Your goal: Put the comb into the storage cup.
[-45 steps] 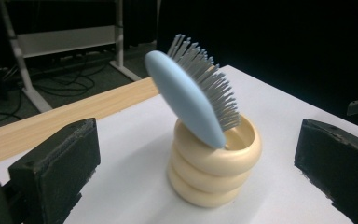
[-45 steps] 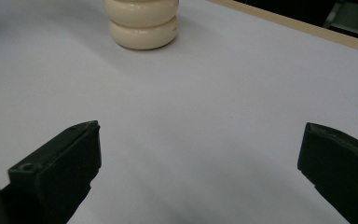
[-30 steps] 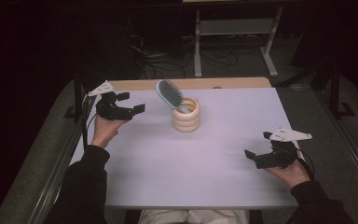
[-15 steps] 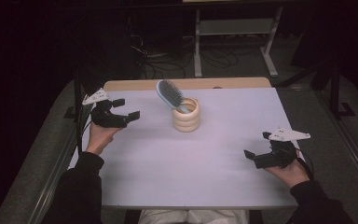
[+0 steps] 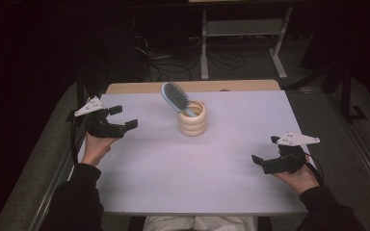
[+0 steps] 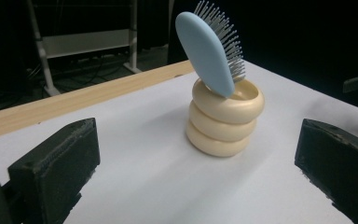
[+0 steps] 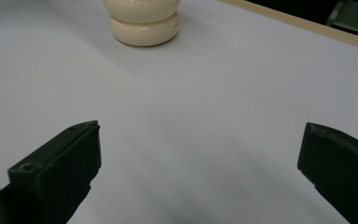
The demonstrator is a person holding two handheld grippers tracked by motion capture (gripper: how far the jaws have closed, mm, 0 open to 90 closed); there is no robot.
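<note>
**Standing brush in holder, both grippers apart and empty**

Covering most of the frame was the table point(image 5: 192, 183), its white top bare apart from one cluster near the far middle. A strip of bare wood point(image 5: 139, 87) ran along the far edge, with a metal rack point(image 5: 241, 29) on the dark floor beyond.

The holder point(image 5: 192, 124), a cream cup shaped like three stacked rings, stood upright on the white top. A hairbrush point(image 5: 176, 97) with a pale blue back sat in it handle-down, head leaning toward the far left corner, bristles facing away from the left gripper.

Left gripper point(image 5: 121, 117) was held above the table's left edge, well apart from the holder, jaws spread wide with nothing between them. Right gripper point(image 5: 266, 150) hovered near the right front corner, jaws likewise wide, gripping nothing, pointing toward the holder.
</note>
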